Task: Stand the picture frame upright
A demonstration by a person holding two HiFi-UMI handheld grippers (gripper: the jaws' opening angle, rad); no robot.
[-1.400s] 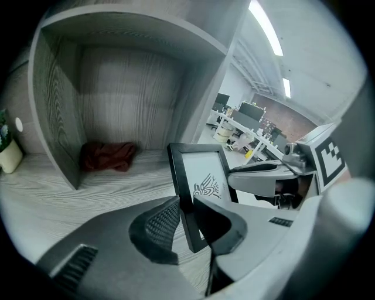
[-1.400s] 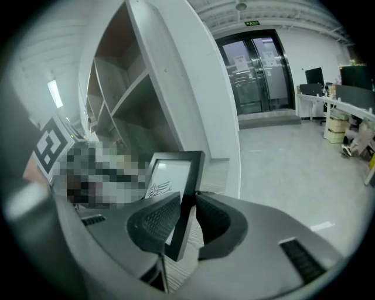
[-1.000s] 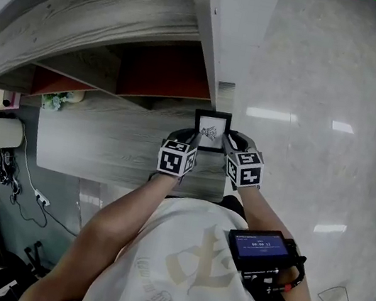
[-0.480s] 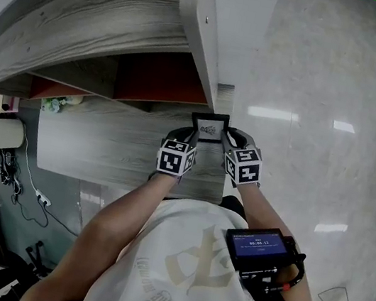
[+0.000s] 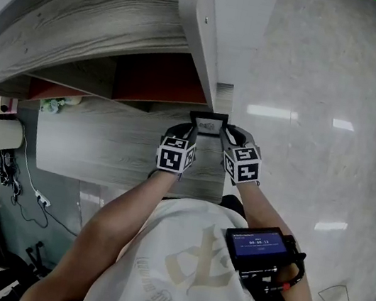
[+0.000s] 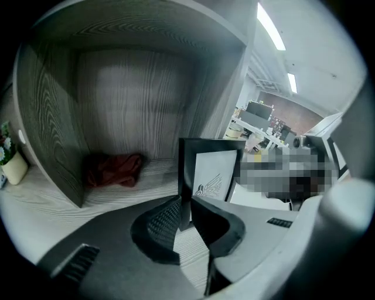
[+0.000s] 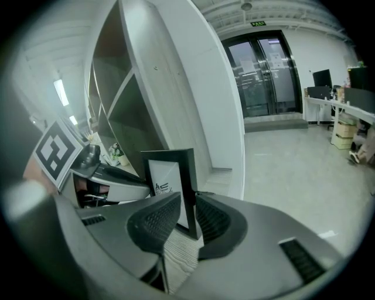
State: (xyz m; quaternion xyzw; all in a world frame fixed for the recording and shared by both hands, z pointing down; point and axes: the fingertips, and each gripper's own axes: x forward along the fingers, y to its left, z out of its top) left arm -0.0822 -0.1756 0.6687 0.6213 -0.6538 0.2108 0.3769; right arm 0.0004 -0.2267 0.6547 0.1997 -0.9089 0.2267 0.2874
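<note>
— Where is the frame at the moment?

— The black rectangular picture frame with the white printed sheet (image 5: 208, 123) sits on the pale grey wood-grain shelf board (image 5: 102, 145). It is at the board's right end, just beside the white upright side panel (image 5: 201, 33). It stands nearly upright, printed face toward the person, and its lower right corner looks to be down on the board.

— And the two grippers?

— One on each side of it. The left gripper (image 6: 184, 214) has the frame's left edge between its jaws. They have just been closing, and the pads now press on the black moulding. The right gripper (image 7: 188, 218) is clamped on the frame's right edge in the same way, low down on that side.

— How are the person's arms placed?

— Both forearms reach forward side by side, with the marker cubes on top. The frame is between the two sets of jaws.

— Anything else on that shelf?

— A dark red crumpled cloth (image 6: 114, 169) lies at the back of the open compartment, to the left of the frame and well apart from it. A small white pot of flowers (image 6: 9, 167) stands at the far left. Off to the right is a glossy pale floor (image 5: 306, 131), and beyond it dark-framed glass doors (image 7: 263, 70).
</note>
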